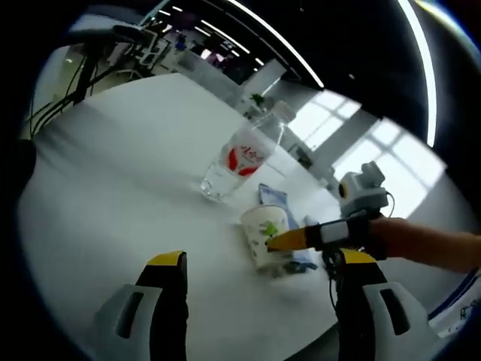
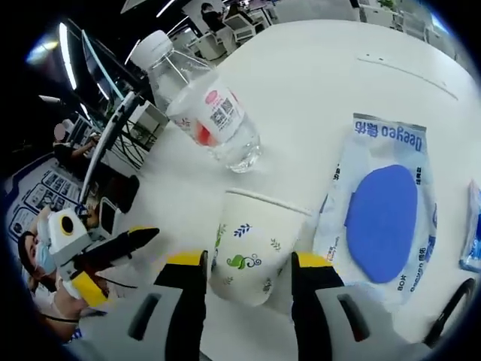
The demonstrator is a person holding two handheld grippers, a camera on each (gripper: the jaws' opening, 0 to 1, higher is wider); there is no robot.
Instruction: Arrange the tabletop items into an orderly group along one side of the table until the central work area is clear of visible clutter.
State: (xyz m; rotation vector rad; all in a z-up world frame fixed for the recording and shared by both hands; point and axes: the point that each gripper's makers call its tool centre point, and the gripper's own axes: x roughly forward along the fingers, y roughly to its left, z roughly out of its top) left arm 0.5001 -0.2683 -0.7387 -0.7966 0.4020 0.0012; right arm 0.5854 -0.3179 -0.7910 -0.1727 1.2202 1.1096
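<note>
Right gripper view shows your white tabletop [image 2: 338,53] under ceiling strip lights: clear plastic water bottle [image 2: 203,109], then white leaf-printed paper cup [image 2: 252,248] between your right gripper's [image 2: 248,274] parted jaws, then blue-and-white wipes packet [image 2: 383,203]. Your left gripper [image 1: 263,263] is spread apart, holding nothing.

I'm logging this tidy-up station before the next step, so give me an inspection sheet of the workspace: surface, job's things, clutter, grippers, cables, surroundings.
Surface: white table, mostly bare.
Job's things: paper cup upright; water bottle upright behind it; wipes pack lying flat beside the cup.
Clutter: a second blue-and-white packet at the view's edge.
Grippers: right gripper has its jaws either side of the cup, contact unclear; left gripper open, holding nothing, short of the cup.
Cables: dark cables off the far table edge.
Surroundings: office with ceiling strip lights, windows, and desks with equipment.
</note>
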